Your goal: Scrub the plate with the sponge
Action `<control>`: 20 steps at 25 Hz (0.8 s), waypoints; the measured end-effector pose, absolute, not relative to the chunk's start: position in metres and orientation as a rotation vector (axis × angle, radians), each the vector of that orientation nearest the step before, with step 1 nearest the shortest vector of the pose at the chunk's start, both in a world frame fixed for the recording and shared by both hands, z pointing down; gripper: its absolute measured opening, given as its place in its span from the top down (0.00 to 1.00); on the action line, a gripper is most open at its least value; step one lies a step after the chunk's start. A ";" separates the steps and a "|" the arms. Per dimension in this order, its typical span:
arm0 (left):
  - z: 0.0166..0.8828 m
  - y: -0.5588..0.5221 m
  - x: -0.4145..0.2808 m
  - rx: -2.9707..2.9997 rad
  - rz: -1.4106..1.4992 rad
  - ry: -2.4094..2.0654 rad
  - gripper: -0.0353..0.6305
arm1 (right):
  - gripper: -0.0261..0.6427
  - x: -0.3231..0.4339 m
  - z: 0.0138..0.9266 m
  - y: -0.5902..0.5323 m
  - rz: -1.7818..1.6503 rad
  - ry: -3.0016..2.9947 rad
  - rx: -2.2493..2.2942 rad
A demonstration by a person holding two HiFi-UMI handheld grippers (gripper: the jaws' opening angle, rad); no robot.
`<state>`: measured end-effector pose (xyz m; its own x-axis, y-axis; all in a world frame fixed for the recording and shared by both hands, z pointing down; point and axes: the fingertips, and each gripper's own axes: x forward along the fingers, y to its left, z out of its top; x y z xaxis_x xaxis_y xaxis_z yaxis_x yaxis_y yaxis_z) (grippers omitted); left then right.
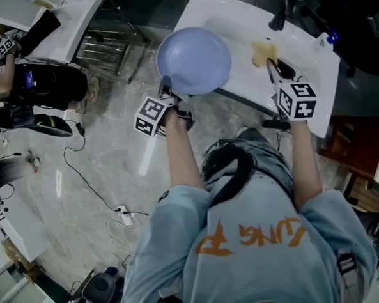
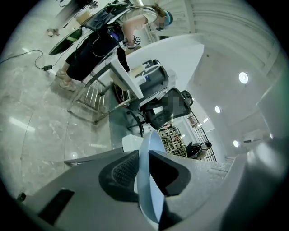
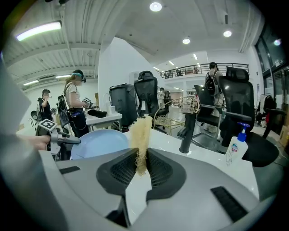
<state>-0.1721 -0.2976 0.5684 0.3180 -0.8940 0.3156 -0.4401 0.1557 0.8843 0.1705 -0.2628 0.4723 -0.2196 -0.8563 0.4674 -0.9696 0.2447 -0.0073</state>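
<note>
A pale blue plate [image 1: 193,59] hangs over the near left edge of the white counter [image 1: 233,20], with my left gripper [image 1: 168,88] shut on its near rim. In the left gripper view the plate [image 2: 151,149] stands edge-on between the pads of that gripper [image 2: 144,168]. My right gripper [image 1: 272,64] is shut on a yellow fibrous sponge [image 1: 263,52], held above the counter to the right of the plate and apart from it. In the right gripper view the sponge [image 3: 141,131] sticks up from the gripper [image 3: 141,164], and the plate [image 3: 101,142] lies to its left.
A black faucet [image 1: 277,17] and a soap bottle [image 1: 327,39] stand on the counter's far right; both show in the right gripper view as faucet [image 3: 187,131] and bottle [image 3: 235,146]. A metal rack [image 1: 103,47] and cables [image 1: 82,180] are on the floor at left. People stand in the background.
</note>
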 end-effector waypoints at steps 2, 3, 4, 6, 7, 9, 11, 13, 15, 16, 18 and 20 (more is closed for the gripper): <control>0.569 -0.301 -0.178 1.450 -0.523 -1.318 0.86 | 0.88 0.171 0.470 -0.265 0.416 -2.154 1.676; 0.569 -0.303 -0.181 1.446 -0.527 -1.331 0.86 | 0.88 0.172 0.469 -0.266 0.411 -2.154 1.676; 0.568 -0.305 -0.184 1.442 -0.529 -1.345 0.86 | 0.88 0.173 0.468 -0.267 0.407 -2.152 1.679; 0.566 -0.308 -0.189 1.439 -0.530 -1.372 0.86 | 0.88 0.176 0.466 -0.268 0.403 -2.147 1.687; 0.566 -0.310 -0.190 1.440 -0.523 -1.386 0.86 | 0.88 0.178 0.465 -0.267 0.402 -2.143 1.691; 0.566 -0.313 -0.190 1.442 -0.500 -1.414 0.86 | 0.88 0.181 0.464 -0.267 0.400 -2.136 1.699; 0.567 -0.314 -0.190 1.427 -0.492 -1.434 0.86 | 0.88 0.184 0.463 -0.266 0.399 -2.133 1.707; 0.570 -0.315 -0.189 1.413 -0.484 -1.443 0.86 | 0.88 0.187 0.462 -0.266 0.397 -2.130 1.716; 0.571 -0.315 -0.188 1.429 -0.474 -1.447 0.86 | 0.88 0.190 0.460 -0.264 0.393 -2.128 1.725; 0.570 -0.315 -0.187 1.445 -0.471 -1.447 0.86 | 0.88 0.190 0.459 -0.263 0.391 -2.128 1.728; 0.569 -0.314 -0.186 1.472 -0.468 -1.441 0.81 | 0.88 0.190 0.459 -0.261 0.385 -2.129 1.727; 0.567 -0.314 -0.184 1.492 -0.461 -1.436 0.73 | 0.88 0.190 0.459 -0.260 0.383 -2.128 1.727</control>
<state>-0.1840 -0.3141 0.5668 0.2306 -0.9103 0.3437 -0.5399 0.1742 0.8235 0.1898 -0.2595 0.4589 -0.1786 -0.8760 0.4480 -0.9772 0.2109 0.0229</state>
